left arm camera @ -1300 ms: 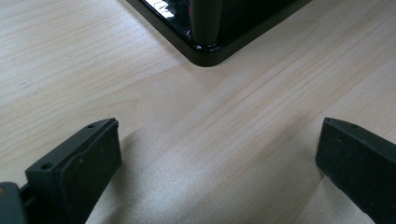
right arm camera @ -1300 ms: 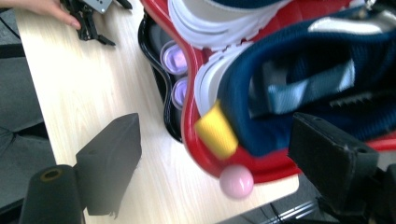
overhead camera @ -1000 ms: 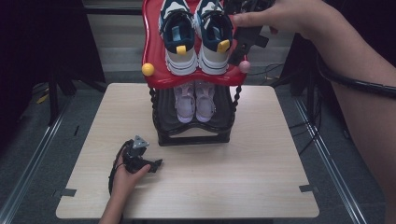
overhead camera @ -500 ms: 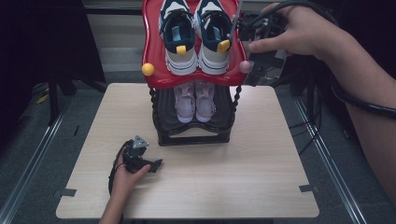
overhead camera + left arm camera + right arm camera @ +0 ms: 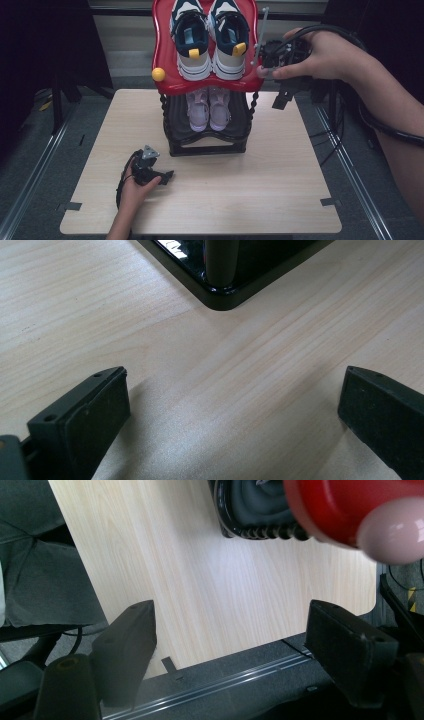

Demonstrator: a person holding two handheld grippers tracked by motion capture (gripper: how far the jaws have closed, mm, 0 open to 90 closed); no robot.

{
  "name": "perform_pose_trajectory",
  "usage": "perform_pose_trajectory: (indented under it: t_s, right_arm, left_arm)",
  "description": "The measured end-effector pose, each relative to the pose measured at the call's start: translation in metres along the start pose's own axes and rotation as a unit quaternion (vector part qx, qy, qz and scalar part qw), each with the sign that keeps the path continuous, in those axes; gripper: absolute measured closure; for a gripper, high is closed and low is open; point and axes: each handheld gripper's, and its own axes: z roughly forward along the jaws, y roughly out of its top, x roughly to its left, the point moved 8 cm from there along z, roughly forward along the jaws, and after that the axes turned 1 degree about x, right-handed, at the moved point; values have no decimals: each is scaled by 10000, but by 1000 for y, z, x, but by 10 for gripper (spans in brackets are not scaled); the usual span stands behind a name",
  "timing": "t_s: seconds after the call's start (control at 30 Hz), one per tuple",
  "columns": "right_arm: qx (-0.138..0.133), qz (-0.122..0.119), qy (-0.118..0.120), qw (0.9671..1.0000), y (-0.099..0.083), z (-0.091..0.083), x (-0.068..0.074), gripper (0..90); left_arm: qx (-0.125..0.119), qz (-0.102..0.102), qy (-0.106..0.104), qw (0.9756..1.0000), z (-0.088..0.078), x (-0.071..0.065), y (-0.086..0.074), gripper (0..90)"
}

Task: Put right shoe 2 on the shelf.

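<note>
My right gripper (image 5: 281,95) hangs in the air at the right edge of the red top shelf (image 5: 165,82), held in my right hand (image 5: 320,55), and its jaws stand wide apart with nothing between them; they have just been closing a little. In the right gripper view the two black jaws frame bare wood of the table (image 5: 200,580) and the metal rail beyond its edge, while the pale pink knob (image 5: 392,532) on the shelf's corner sits close above the right-hand jaw, apart from it. Next to that knob, the same view shows the red rim and, under it, a black beaded post (image 5: 265,531) of the rack. On the top shelf a pair of navy and white sneakers (image 5: 210,42) stands side by side with yellow tabs at the heels, and a yellow knob (image 5: 158,74) marks the shelf's opposite corner. Below, on the black lower tier (image 5: 207,132), a pair of pale pink shoes (image 5: 208,107) sits side by side. My left gripper (image 5: 150,170) rests low on the table in my left hand (image 5: 132,190), near the rack's front left corner; in the left gripper view its jaws are spread wide over bare wood, empty, with the rack's black base corner (image 5: 220,290) just ahead.
</note>
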Motion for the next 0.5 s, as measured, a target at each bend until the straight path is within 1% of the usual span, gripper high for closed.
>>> perform_pose_trajectory:
  t_s: [0.1,0.13,0.2,0.33,0.4,0.43,0.5]
  right_arm:
    - [57,-18,-5,10000,-3,7,4,203]
    - [86,-71,-30,9999,-4,9,4,202]
    - [64,-39,-29,10000,-6,12,6,203]
    - [81,-106,-6,9999,-10,22,10,204]
    - [89,-95,-16,9999,-11,25,11,204]
    - [127,-71,-23,9999,-14,30,13,203]
    - [97,-98,2,9999,-16,35,15,204]
  left_arm:
    - [2,1,-1,10000,0,0,0,0]
    - [0,1,-1,10000,0,0,0,0]
    - [0,0,-2,10000,0,0,0,0]
    - [1,3,-1,10000,0,0,0,0]
    - [1,4,0,10000,0,0,0,0]
    - [0,3,1,10000,0,0,0,0]
    - [1,3,0,10000,0,0,0,0]
